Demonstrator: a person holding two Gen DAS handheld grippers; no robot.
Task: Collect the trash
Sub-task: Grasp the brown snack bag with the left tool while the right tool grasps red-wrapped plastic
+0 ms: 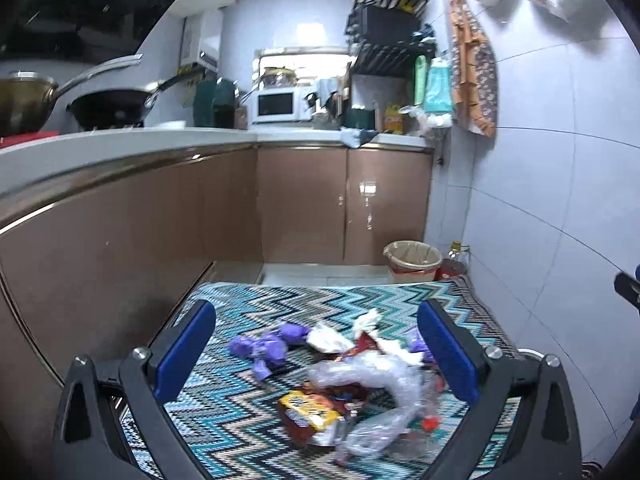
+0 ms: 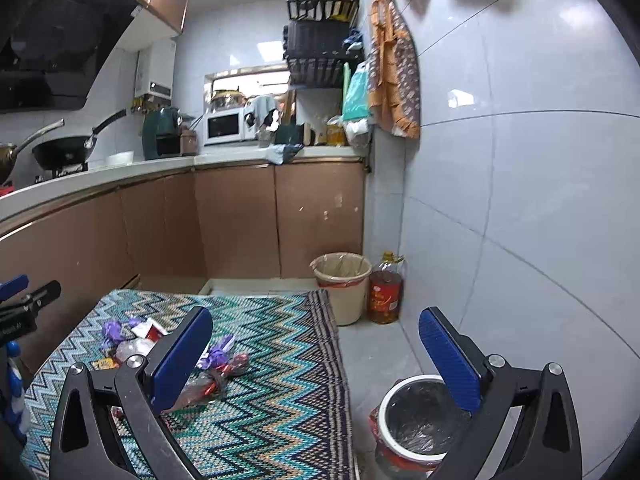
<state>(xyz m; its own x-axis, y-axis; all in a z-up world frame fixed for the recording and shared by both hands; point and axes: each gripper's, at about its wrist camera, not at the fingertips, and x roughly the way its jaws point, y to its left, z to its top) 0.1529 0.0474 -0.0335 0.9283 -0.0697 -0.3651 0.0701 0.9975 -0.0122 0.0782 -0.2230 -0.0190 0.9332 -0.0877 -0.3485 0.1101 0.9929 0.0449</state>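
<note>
A heap of trash (image 1: 352, 384) — purple wrappers (image 1: 264, 346), crumpled clear plastic (image 1: 372, 380) and a yellow snack packet (image 1: 308, 410) — is spread on a zigzag-patterned cloth (image 2: 272, 380). The left tool (image 1: 316, 352) is held wide open above the heap, nothing gripped. The right tool (image 2: 316, 356) is likewise open and empty, positioned over the cloth's right edge. A black-lined white bin (image 2: 416, 420) is seen on the floor just beside the cloth.
</note>
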